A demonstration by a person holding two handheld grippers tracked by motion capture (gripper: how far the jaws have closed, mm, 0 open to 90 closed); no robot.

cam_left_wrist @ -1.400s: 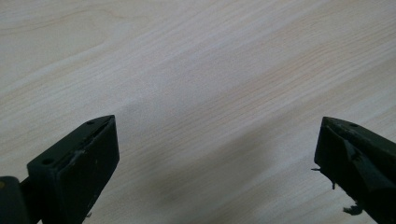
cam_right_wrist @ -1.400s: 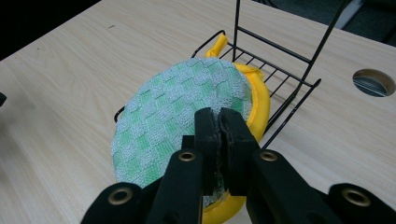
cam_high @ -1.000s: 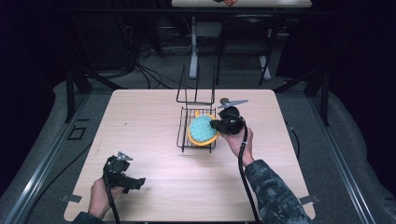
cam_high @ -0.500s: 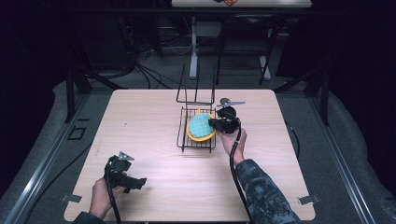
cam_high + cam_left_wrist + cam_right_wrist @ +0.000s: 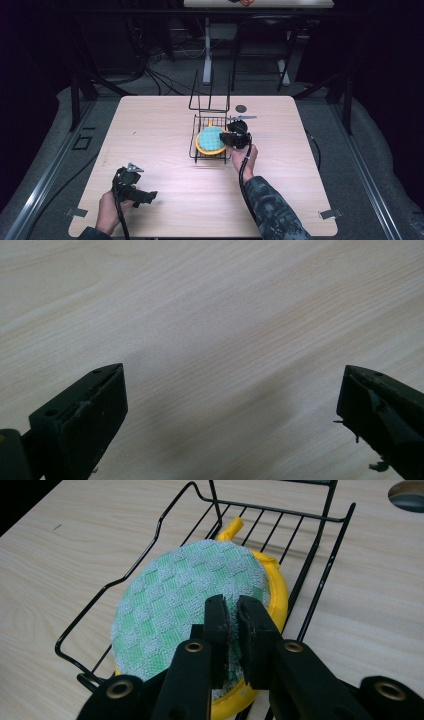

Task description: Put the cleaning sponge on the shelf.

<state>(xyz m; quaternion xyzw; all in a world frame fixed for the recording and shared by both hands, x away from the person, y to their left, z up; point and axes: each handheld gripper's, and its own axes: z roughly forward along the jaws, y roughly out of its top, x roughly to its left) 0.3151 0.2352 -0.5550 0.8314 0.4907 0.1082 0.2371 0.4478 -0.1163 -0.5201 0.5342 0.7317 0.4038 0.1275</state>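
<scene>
A round pad point(image 5: 209, 140), green checked cloth on top with a yellow rim and loop, lies tilted inside a black wire rack point(image 5: 193, 150) at the table's middle. My right gripper point(image 5: 228, 139) is shut on the pad's near edge. In the right gripper view the two jaws pinch the pad point(image 5: 175, 600) at its rim, with the right gripper point(image 5: 232, 611) over the rack point(image 5: 320, 580). My left gripper point(image 5: 149, 195) rests near the table's front left, open. In its own view the left gripper point(image 5: 232, 395) has bare wood between its fingers point(image 5: 87, 410).
The rack has a tall upright wire frame point(image 5: 210, 95) at its far end. A round dark cable hole point(image 5: 241, 108) sits in the wooden table point(image 5: 150, 130) just behind the rack. Dark floor, cables and table legs lie beyond the far edge.
My right gripper has shifted a little to the left with the pad, keeping it inside the rack. The left gripper has stayed put.
</scene>
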